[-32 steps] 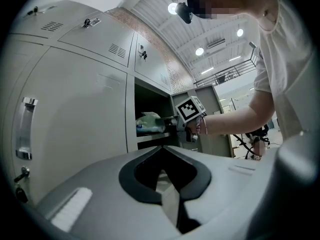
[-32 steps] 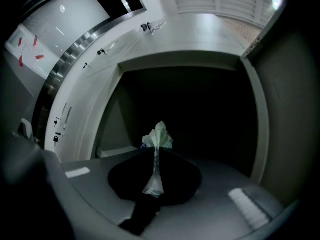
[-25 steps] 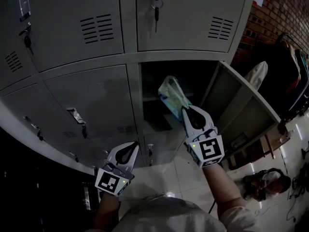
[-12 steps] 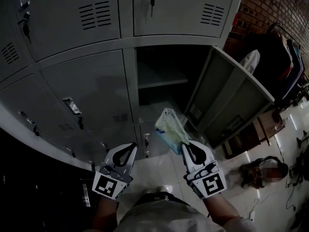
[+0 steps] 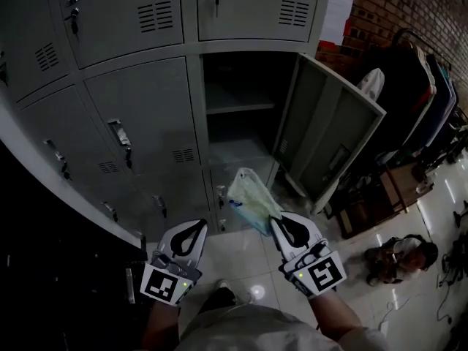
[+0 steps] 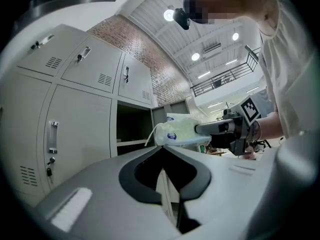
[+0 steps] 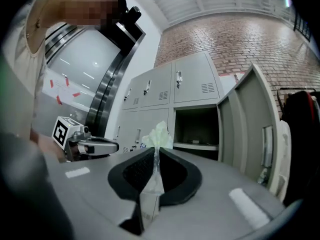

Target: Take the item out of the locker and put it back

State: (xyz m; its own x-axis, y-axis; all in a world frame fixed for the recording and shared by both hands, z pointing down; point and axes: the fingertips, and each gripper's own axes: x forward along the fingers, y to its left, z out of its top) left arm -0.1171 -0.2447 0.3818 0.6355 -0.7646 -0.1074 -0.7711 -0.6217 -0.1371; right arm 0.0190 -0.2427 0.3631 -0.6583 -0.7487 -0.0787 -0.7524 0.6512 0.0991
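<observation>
A soft, crinkled pale-green pack (image 5: 251,198) with a small blue label is pinched in the right tongs (image 5: 276,224); the left tongs (image 5: 196,229) are pressed together, empty.

- The left white two-jaw gripper with black-lined jaws (image 5: 197,227) is held low at the person's left and pointed forward. Its jaws are brought together, with nothing between them.
- The right white two-jaw gripper (image 5: 278,223) is held beside it, well apart. Its jaws are pressed onto the edge of a pale green plastic packet (image 5: 251,199).
- A square-marker cube is carried at the rear of each gripper.
- The left forearm (image 5: 159,324) and right forearm (image 5: 330,319) are extended forward from the torso.
</observation>
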